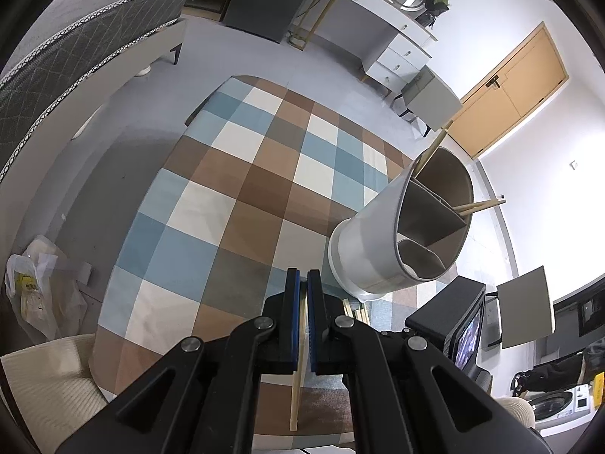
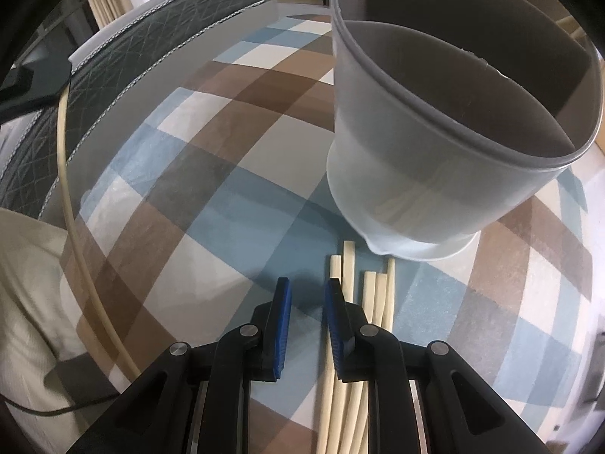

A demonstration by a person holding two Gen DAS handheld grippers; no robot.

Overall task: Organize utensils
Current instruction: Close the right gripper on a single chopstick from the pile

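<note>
We see the left gripper [image 1: 303, 291] clenched on one pale wooden chopstick [image 1: 297, 397]. The right gripper [image 2: 307, 295] (jaws parted, nothing between) hovers beside loose pale chopsticks [image 2: 372, 302] lying against the grey divided plastic holder [image 2: 397, 174] on the checked tablecloth [image 2: 196, 174].

Both grippers [image 1: 303, 283] [image 2: 305, 295]: black linkage arms, blue finger pads, silver round pivot screws.

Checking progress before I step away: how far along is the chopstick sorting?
Done: a few chopsticks already stand in the holder. In hand: left gripper is shut on one chopstick. Left: loose chopsticks lie on the table by the open, empty right gripper.
</note>
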